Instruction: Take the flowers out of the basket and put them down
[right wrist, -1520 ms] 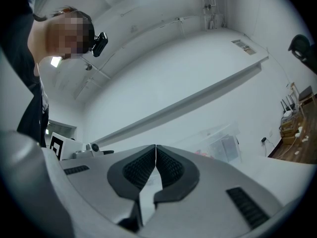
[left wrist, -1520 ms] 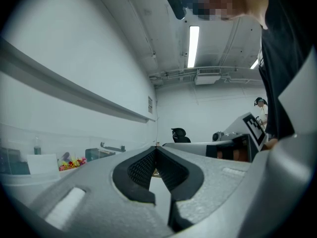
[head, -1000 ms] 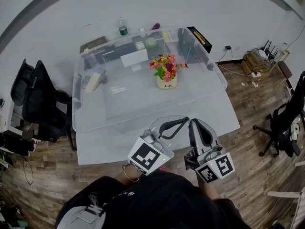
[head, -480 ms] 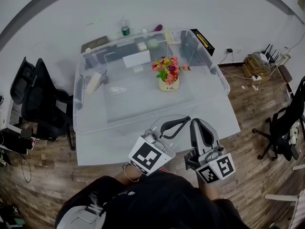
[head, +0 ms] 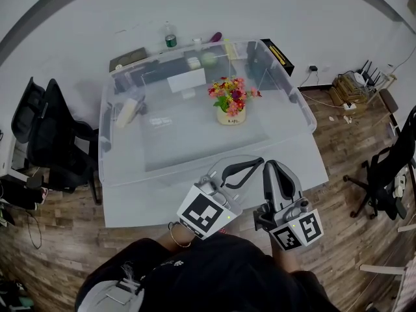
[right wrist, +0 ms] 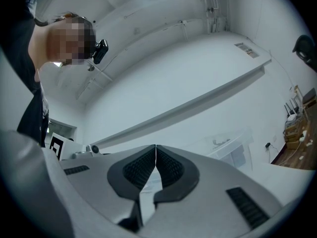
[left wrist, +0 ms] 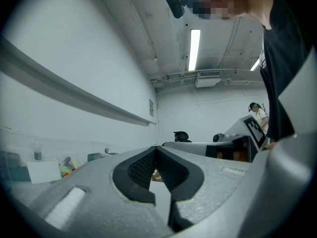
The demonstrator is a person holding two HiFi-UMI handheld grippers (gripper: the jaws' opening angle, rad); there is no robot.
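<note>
A bunch of mixed pink, red and yellow flowers (head: 232, 94) stands upright in a small cream basket (head: 231, 115), inside a big clear plastic bin (head: 123, 168) on the white table (head: 149, 203). Both grippers hover close to my body at the table's near edge, well short of the flowers. My left gripper (head: 260, 162) points to the right with its jaws shut and nothing in them; its own view shows the pads closed (left wrist: 156, 148). My right gripper (head: 273, 164) points toward the bin, also shut and empty (right wrist: 156, 147). The two tips sit close together.
The bin also holds a white box (head: 187, 80) and a pale object (head: 127, 111) at its left. A bottle (head: 168, 39) and a black box (head: 276, 55) sit behind it. Black office chairs stand at left (head: 45, 135) and right (head: 390, 168); wooden floor lies around the table.
</note>
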